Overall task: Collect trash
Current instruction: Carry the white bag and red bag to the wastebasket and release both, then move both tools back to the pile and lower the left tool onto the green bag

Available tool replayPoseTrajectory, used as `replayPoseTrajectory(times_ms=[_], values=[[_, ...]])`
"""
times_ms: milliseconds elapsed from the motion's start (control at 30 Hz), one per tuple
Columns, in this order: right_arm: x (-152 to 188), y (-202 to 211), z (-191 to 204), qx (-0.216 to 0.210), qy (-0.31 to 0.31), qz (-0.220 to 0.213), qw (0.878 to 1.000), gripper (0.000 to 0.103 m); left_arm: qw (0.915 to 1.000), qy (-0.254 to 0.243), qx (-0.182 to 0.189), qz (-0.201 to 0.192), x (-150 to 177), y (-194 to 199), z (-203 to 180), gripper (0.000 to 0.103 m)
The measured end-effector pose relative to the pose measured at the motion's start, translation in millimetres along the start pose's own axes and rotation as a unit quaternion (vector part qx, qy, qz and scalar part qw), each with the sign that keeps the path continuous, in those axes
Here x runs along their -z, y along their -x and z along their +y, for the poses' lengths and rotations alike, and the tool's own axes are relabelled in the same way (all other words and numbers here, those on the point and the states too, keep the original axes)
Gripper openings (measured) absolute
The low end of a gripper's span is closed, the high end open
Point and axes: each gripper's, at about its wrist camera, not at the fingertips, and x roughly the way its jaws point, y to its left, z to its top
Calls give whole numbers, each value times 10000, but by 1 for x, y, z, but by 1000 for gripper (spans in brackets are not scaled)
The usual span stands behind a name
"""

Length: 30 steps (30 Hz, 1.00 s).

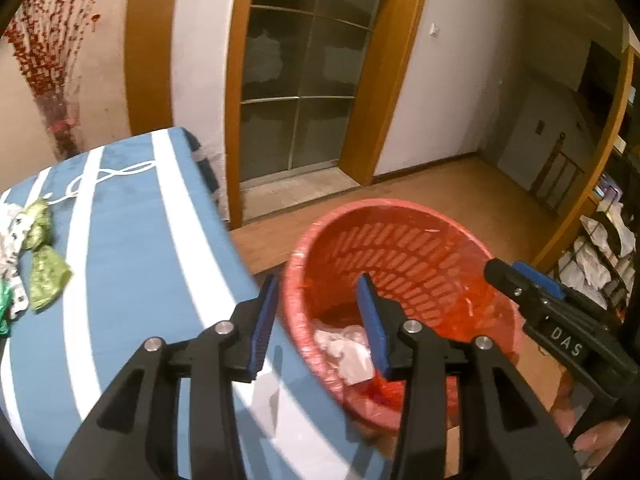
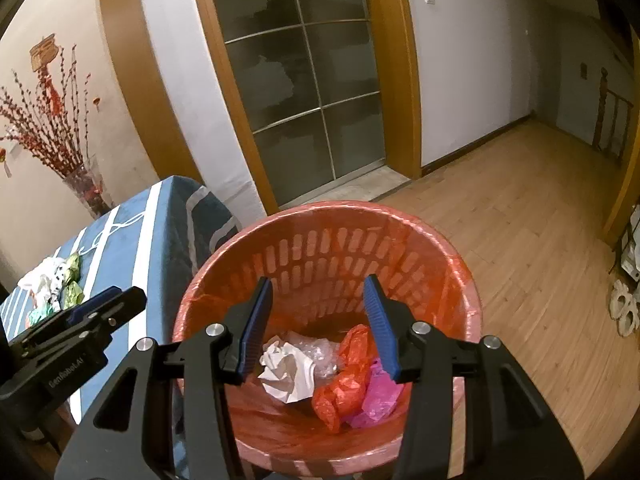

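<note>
Right gripper point(image 2: 318, 320) held spread, nothing grasped, above red trash basket point(image 2: 448, 268) | left gripper point(image 1: 318, 320) likewise spread, straddling basket rim | crumpled white paper point(image 2: 286, 372), red bag point(image 2: 344, 380), pink bag point(image 2: 378, 394) seen in basket | green wrappers point(image 1: 42, 252) left on blue striped tablecloth point(image 1: 132, 264).

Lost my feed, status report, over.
Both grippers, left and right, open, empty. Right over red basket; crumpled paper inside. Wrappers remain on table. Nothing blocking.

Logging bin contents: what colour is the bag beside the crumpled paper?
Red bag, right wrist view.
</note>
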Motion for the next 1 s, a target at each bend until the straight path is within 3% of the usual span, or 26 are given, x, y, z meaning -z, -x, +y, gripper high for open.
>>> replayPoseTrajectory(times_ms=[433,600,733,867,1000], values=[[5,-7,60,-343,462,128,9983,48,9932,422,-1047,-279,18,48,101,58],[10,-13,93,-575,698,225,9957,48,9816,586,-1775,-381,31,75,157,70],[16,-18,115,-738,846,309,9932,50,9685,832,-2322,-337,43,96,208,71],[23,-24,140,-909,1002,422,9899,50,9584,1126,-2606,-295,53,110,246,71],[30,-27,163,-1020,1168,485,9867,50,9550,1292,-2663,-190,59,110,268,70]])
